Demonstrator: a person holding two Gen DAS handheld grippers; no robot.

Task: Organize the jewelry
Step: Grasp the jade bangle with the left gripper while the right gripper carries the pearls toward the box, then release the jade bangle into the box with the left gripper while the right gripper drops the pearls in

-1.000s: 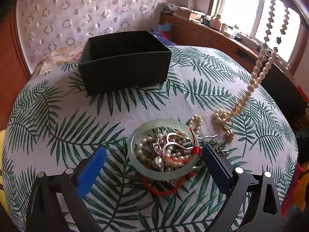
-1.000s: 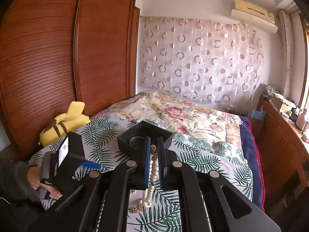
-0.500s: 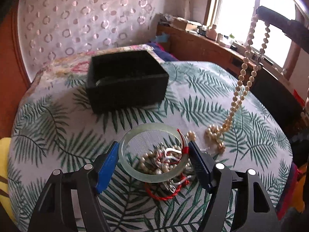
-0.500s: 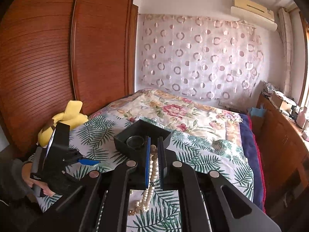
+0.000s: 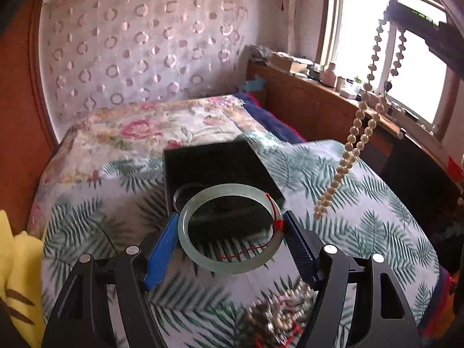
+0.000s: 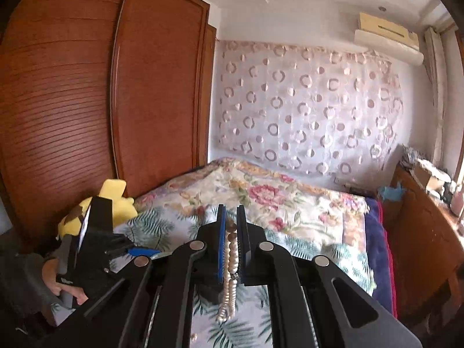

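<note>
Bangle (image 5: 230, 227), pale green jade with a red thread (image 5: 272, 226) knotted on its right side, sits clamped between the two blue pads of the left gripper (image 5: 230, 237), held roughly level and lifted clear of the leaf-print cloth (image 5: 377, 220). Through and behind the ring shows the black box (image 5: 214, 168), open-topped, standing on the cloth at the foot of the floral bedspread (image 5: 150, 127); a second ring-shaped piece (image 5: 185, 194) lies inside it against the near left wall, partly hidden by the bangle. The bangle's far edge overlaps the box's near rim in this view, but whether it is over the opening or just short of it cannot be told. At the bottom of the left view a blurred heap of jewelry (image 5: 275, 316) lies on the cloth: pearls, metal bits and something red, too smeared to sort. The pearl necklace (image 5: 359, 136) hangs in a doubled strand at the right, off the cloth, with its lower end free in the air beside the box's right corner. In the right view the right gripper (image 6: 231, 232) has its pads drawn close together on that necklace (image 6: 230, 261), pinching the strand near the top so the loop drops below between the black arms. At far left of that view the left gripper (image 6: 139, 251) shows, with the person's hand (image 6: 62, 287) around its grip, and a yellow plush toy (image 6: 110, 203) rests behind it by the wardrobe (image 6: 87, 101).
</note>
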